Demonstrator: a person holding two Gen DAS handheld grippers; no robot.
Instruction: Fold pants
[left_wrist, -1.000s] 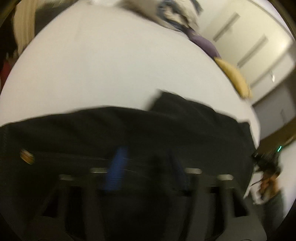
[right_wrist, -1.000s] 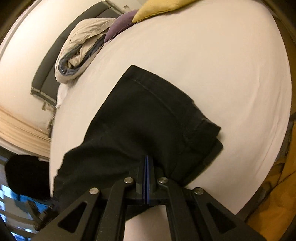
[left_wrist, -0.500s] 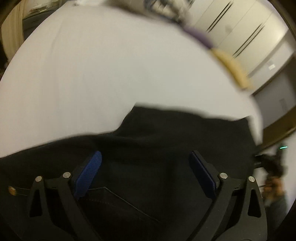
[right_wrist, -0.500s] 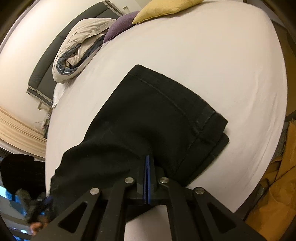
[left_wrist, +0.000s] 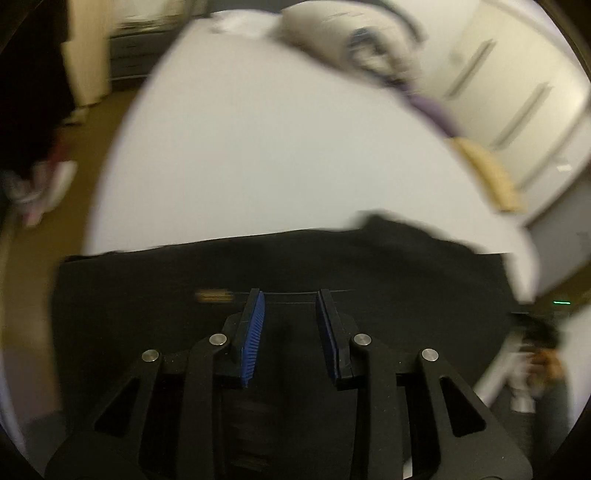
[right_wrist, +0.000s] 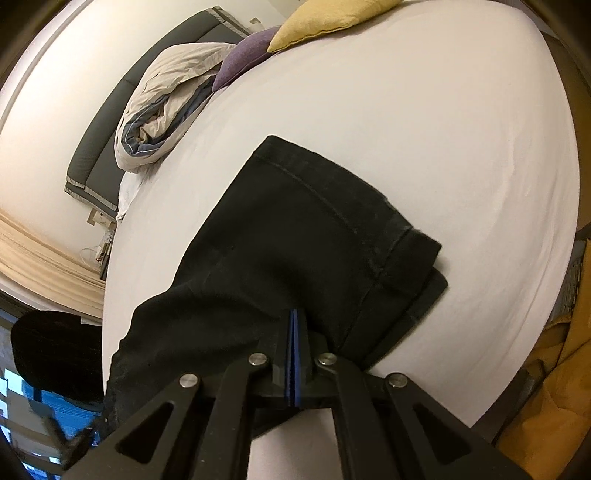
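Black pants (left_wrist: 332, 266) lie on a white bed (left_wrist: 258, 155). In the left wrist view my left gripper (left_wrist: 290, 295) is over the waist end, near a small leather label (left_wrist: 214, 296); its blue-padded fingers (left_wrist: 255, 325) stand apart with cloth beneath them, nothing pinched. In the right wrist view the pants (right_wrist: 295, 236) lie with the hemmed leg ends (right_wrist: 417, 273) stacked. My right gripper (right_wrist: 294, 317) is shut on the near edge of the pants.
A rumpled duvet (right_wrist: 166, 107), a purple pillow (right_wrist: 247, 55) and a yellow pillow (right_wrist: 328, 14) lie at the head of the bed. The floor and shoes (left_wrist: 40, 188) are left of the bed. Wardrobe doors (left_wrist: 517, 103) stand beyond it.
My left gripper has narrowed from wide open half a second ago and swung left over the waist. My right gripper has stayed shut on the pants, nearly still.
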